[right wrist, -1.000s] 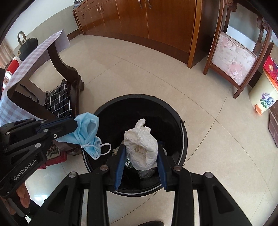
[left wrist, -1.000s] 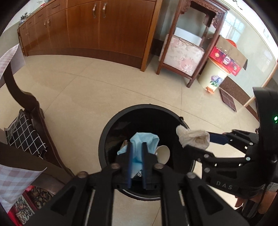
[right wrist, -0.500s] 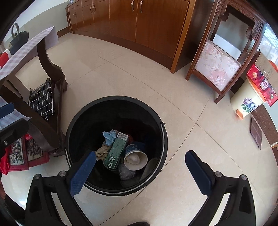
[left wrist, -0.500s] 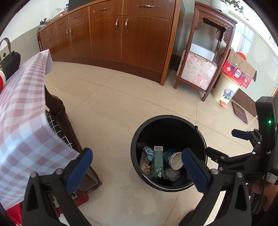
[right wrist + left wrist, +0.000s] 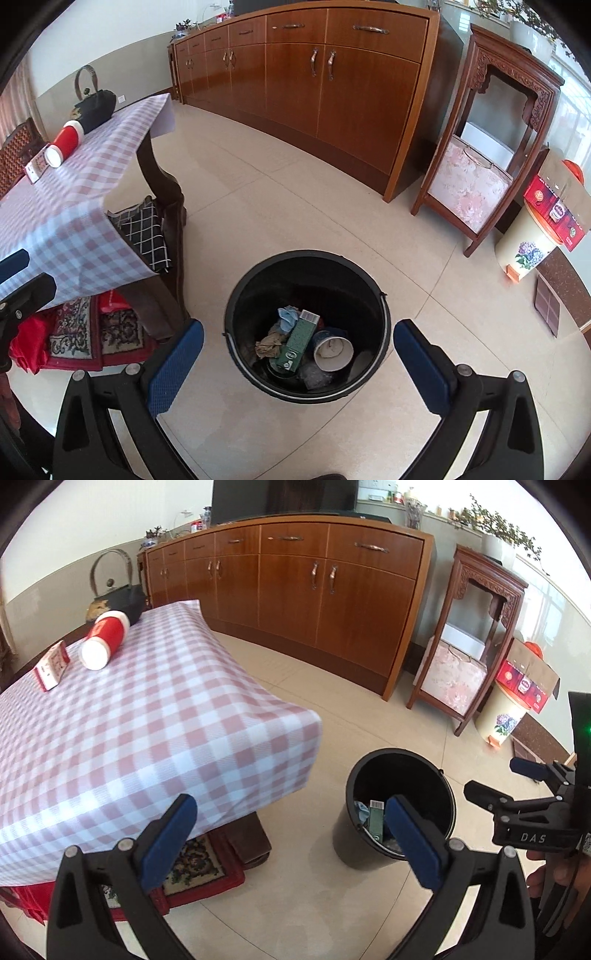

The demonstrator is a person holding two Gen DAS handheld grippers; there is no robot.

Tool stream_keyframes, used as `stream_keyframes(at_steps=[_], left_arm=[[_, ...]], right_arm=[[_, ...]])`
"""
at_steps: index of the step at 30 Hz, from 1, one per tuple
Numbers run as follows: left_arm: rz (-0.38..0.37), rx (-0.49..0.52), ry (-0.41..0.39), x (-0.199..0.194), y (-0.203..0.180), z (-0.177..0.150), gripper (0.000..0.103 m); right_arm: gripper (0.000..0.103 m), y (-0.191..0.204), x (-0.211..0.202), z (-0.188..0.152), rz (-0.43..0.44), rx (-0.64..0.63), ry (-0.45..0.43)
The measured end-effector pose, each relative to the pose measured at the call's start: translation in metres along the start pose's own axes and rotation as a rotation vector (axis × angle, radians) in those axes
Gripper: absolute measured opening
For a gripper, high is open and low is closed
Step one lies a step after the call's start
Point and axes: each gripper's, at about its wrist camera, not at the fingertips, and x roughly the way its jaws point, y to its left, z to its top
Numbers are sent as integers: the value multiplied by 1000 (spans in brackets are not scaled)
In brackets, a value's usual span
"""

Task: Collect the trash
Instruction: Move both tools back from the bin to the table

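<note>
Trash lies at the bottom of a black bucket (image 5: 236, 314) that stands on the beige tiled floor (image 5: 258, 206), just beside the corner of a table draped in a pink-and-white checked cloth (image 5: 147, 709). Inside the bucket, seen from the right wrist view: a green carton (image 5: 298, 339) leaning across the middle, a paper cup (image 5: 332, 353) on its side to the right of it, a light blue face mask (image 5: 288, 318) and a crumpled brown tissue (image 5: 269, 345) to the left — all touching one another.

Right gripper (image 5: 298, 363): jaws spread wide, nothing between the blue pads, which frame the bucket from above. Left gripper (image 5: 291, 838): jaws likewise released and empty; its right pad overlaps the bucket's opening in the picture, its left pad the hanging edge of the cloth.

On the tabletop, well apart from the bucket: a red cylinder with white ends (image 5: 105, 638) lying on its side, a small red-and-white box (image 5: 51, 666) near it, and a dark kettle with a hoop handle (image 5: 118, 594) behind.

Background — a long wooden sideboard (image 5: 295, 587), a carved wooden stand (image 5: 476, 642) holding a pale floral cushion, and a floral-printed bin (image 5: 528, 247) topped with a red carton.
</note>
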Motion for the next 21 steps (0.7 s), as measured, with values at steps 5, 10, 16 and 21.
stream_keyframes(at_steps=[5,10,16,21], left_arm=[[62,-56,-53,-25,36,2,103],[122,-125,-101,-54,84,1,103],[210,-214,-128,-82,154,-3,102],[298,-257,-161,-93,202,6,102]], right_arm=[[103,44,-20,17,51,-46,-59],[103,93,-34,40,137,-69,-117],[103,170,-45,71,313,-125,-198],[103,236,-47,96,321,-229,-191]])
